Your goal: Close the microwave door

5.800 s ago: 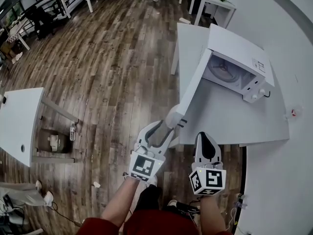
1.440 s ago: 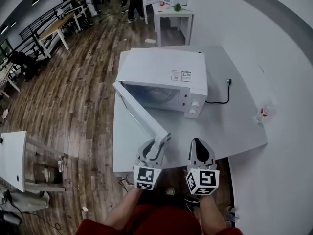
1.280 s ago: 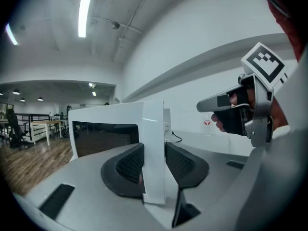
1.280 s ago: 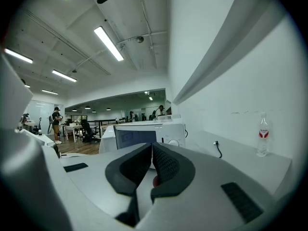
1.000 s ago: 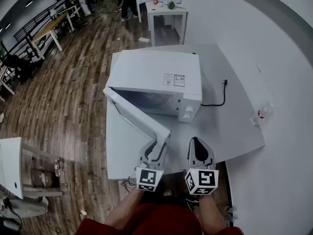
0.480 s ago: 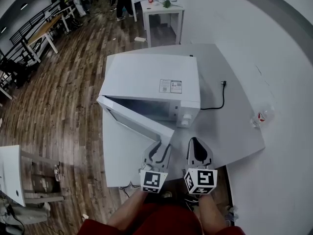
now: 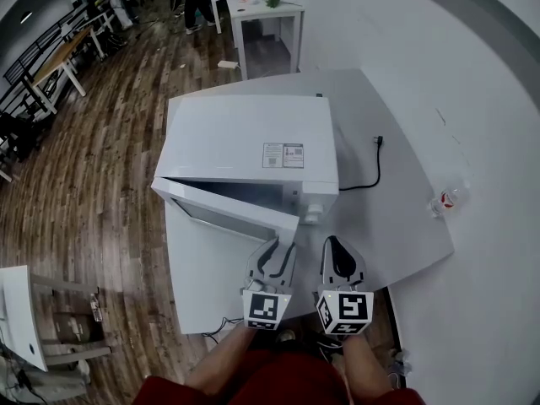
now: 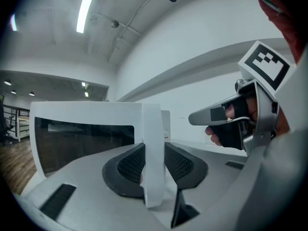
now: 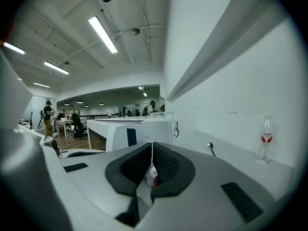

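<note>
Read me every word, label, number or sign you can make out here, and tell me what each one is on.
Nothing here reads as clear text.
Two stickers on the microwave top: print too small to read.
Red label on the bottle: blurred, unreadable.
Cubes on the left hand-held gripper and right hand-held gripper: black-and-white square markers, no words.

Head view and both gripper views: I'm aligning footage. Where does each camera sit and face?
Head view: on the person's head, steeply down at the white box-shaped microwave; forearms, left claw and right claw show.
Left gripper view: on the left claw, level along jaws that have just been closing on the white microwave door between them; right claw shows.
Right gripper view: on the right claw, along shut jaws toward the microwave.
Shared: all show the microwave.
</note>
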A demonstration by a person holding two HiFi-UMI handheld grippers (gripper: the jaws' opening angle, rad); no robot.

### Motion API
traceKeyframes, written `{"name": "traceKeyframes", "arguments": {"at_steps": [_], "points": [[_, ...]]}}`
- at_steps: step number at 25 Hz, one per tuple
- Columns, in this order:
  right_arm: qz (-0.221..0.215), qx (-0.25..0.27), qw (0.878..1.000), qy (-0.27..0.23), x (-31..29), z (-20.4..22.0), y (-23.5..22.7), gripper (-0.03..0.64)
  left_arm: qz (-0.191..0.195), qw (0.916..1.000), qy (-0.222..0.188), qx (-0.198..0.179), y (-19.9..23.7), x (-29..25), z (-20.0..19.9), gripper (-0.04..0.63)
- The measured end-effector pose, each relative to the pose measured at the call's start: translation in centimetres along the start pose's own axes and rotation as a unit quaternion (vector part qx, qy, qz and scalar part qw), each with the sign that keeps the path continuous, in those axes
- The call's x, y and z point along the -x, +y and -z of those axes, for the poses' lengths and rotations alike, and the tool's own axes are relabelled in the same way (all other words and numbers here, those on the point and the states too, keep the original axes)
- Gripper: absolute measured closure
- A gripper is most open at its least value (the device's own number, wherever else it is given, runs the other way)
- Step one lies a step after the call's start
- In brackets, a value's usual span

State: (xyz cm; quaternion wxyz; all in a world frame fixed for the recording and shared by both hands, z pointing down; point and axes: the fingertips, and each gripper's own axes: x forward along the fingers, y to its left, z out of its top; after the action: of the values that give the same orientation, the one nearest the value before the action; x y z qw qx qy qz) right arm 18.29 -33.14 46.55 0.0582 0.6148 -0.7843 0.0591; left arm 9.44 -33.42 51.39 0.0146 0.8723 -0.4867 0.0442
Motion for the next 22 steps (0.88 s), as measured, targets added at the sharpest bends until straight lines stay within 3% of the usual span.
{"name": "traceKeyframes", "arguments": {"at_steps": [22], "points": [[0.032, -0.009, 0.999, 0.007, -3.7, -0.1, -3.1, 0.588, 0.021, 0.9997, -0.006, 0.007, 1.5, -5.7, -0.7, 0.46]]}}
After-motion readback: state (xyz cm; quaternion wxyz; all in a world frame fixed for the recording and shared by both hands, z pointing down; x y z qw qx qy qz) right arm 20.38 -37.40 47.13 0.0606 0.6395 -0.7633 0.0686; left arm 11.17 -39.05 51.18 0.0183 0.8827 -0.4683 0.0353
